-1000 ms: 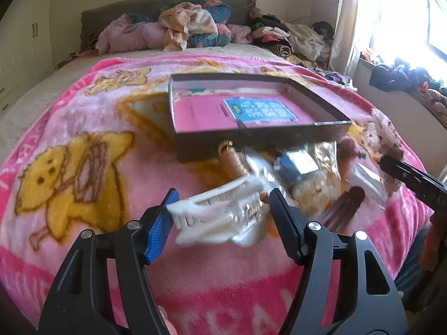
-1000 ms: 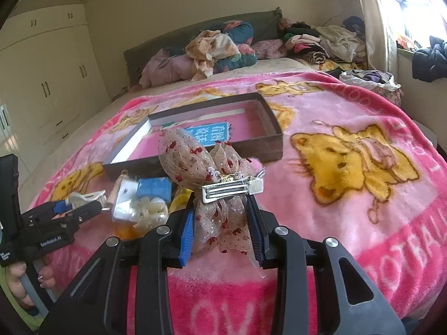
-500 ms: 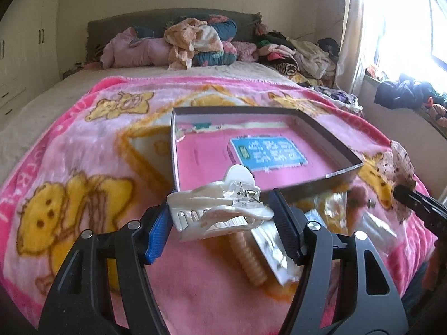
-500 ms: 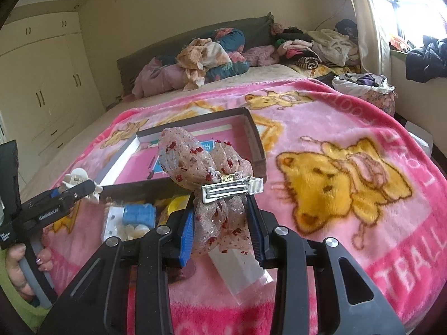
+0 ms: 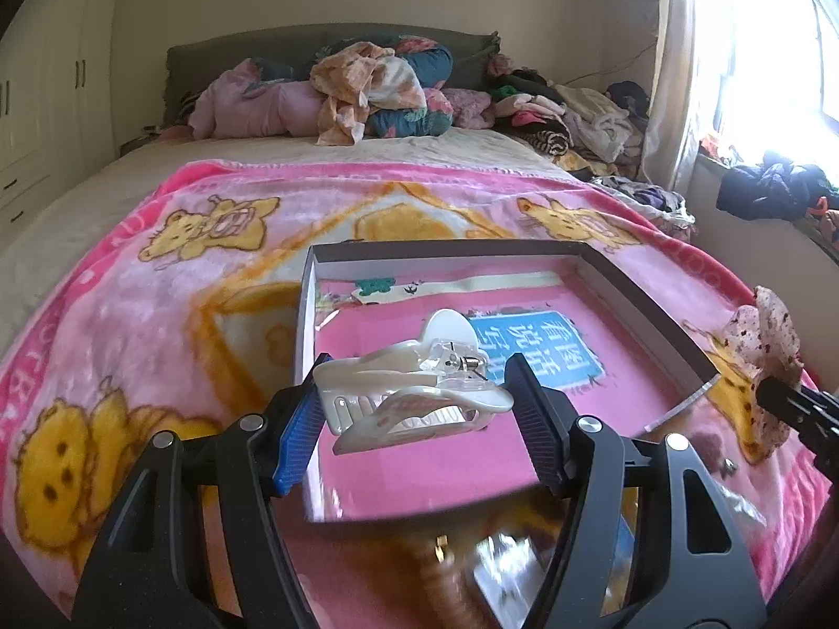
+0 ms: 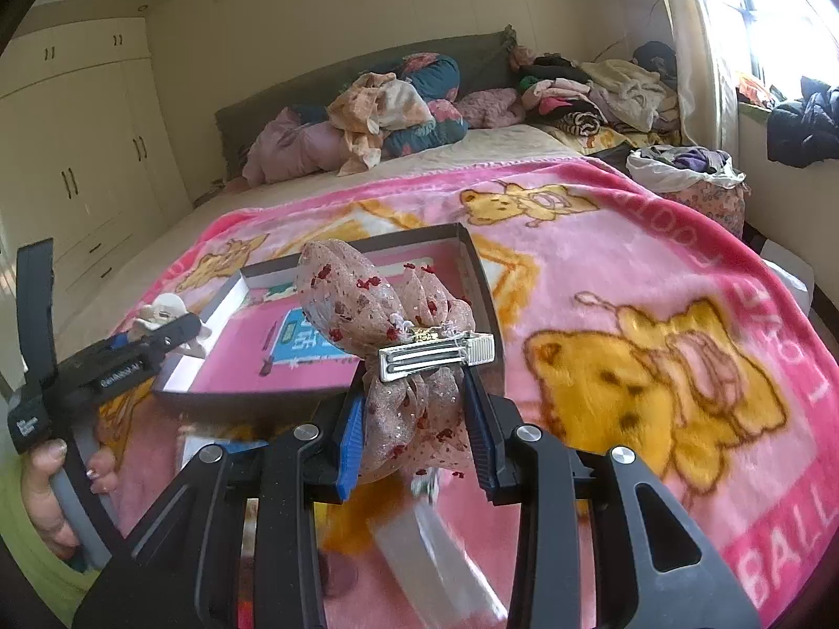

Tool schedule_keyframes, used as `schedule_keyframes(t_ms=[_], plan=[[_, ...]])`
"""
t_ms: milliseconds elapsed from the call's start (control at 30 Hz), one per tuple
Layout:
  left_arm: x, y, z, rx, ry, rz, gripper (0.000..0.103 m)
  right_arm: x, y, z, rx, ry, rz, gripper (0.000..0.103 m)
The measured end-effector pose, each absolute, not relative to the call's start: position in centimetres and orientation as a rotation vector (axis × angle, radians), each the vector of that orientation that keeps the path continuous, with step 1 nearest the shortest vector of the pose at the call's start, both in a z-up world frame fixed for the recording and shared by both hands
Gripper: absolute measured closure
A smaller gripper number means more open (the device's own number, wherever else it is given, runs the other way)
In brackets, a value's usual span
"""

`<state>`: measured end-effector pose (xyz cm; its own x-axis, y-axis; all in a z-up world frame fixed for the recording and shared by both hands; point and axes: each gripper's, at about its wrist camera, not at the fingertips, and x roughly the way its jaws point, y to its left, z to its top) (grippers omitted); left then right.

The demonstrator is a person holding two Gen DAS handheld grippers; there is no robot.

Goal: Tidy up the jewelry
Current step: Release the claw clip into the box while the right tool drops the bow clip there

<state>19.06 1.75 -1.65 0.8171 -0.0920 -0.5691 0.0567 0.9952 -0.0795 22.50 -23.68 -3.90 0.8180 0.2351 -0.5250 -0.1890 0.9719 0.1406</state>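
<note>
- The left tongs [image 5: 414,403] hold a white hair claw clip [image 5: 409,393] between their two pads. The clip lies sideways and is up in the air over the near left corner of the box.
- The right tongs [image 6: 414,419] are squeezed narrow on a pink net bow [image 6: 377,309] with small red dots. A shiny metal clip [image 6: 435,354] sits across the front of the bow.
- The bow is held up in the air, near the right front corner of the box.
- The box [image 5: 645,293] is flat and open, with dark walls. It lies on the bed, in the middle of the blanket.
- Inside the box is a pink book [image 5: 419,472] with a blue label [image 5: 535,348].
- The pink blanket [image 6: 629,272] has yellow bears on it.
- A hand [image 6: 52,492] grips the handle of the left tongs, at the left edge of the right camera view.
- Close in front of the box lie some small packets [image 5: 514,571], but they are too blurry to tell what they are.
- A heap of clothes [image 5: 377,89] sits at the far end of the bed, by the headboard.
- More clothes [image 6: 603,89] are piled far off to the right, near the bright window [image 5: 765,52].
</note>
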Motion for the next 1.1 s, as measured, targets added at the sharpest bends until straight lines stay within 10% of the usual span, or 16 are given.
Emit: schedule_keyframes(t_ms=[767,1100], plan=[[22.8,1.7,-4.6,-0.093,0.701,-0.084,0.046,32.9,-20.9,-6.7,-0.022,0.714,0.198,0.068],[23.0,1.8,-5.1,-0.095,0.713,-0.081,0.046,32.7,-21.5,-7.7,0.002,0.718,0.200,0.049]])
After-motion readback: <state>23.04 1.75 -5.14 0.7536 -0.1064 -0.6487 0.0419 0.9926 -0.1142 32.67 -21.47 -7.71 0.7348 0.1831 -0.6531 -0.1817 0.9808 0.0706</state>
